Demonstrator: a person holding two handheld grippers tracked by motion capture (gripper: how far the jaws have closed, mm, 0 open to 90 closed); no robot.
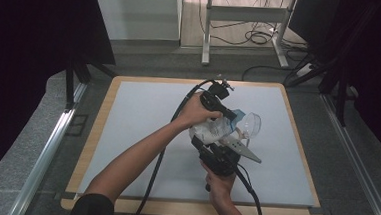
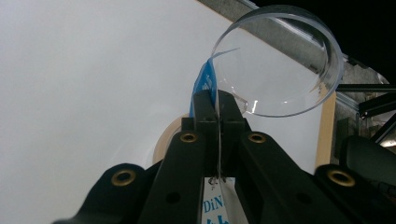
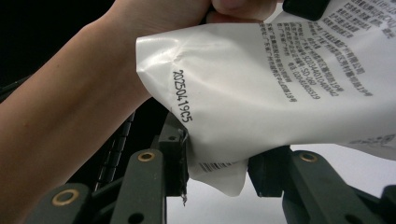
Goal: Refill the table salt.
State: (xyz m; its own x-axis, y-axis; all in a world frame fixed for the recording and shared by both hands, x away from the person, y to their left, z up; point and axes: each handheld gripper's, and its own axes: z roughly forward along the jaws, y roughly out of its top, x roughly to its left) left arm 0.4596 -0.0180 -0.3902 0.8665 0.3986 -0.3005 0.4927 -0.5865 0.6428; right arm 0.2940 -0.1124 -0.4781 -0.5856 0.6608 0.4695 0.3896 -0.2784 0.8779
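A white plastic pouch [image 1: 208, 131] with black print and a blue top strip [image 1: 238, 114] hangs over the middle of the white mat between both grippers. My left gripper [image 1: 232, 113] reaches in from the left and is shut on the pouch's thin top edge [image 2: 206, 84]; its jaws [image 2: 217, 109] meet flat on the film. My right gripper [image 1: 210, 143] comes up from the near side and is shut on the pouch's lower end [image 3: 261, 93], with the printed film bulging between its jaws [image 3: 222, 168]. A clear round dish [image 1: 250, 123] [image 2: 280, 60] sits just beyond the pouch's top.
The white mat [image 1: 142, 129] lies on a wooden board [image 1: 101, 117] with bare mat all around the hands. The left forearm [image 3: 70, 121] crosses close by the right gripper. Table legs and cables [image 1: 255, 36] stand on the floor beyond the far edge.
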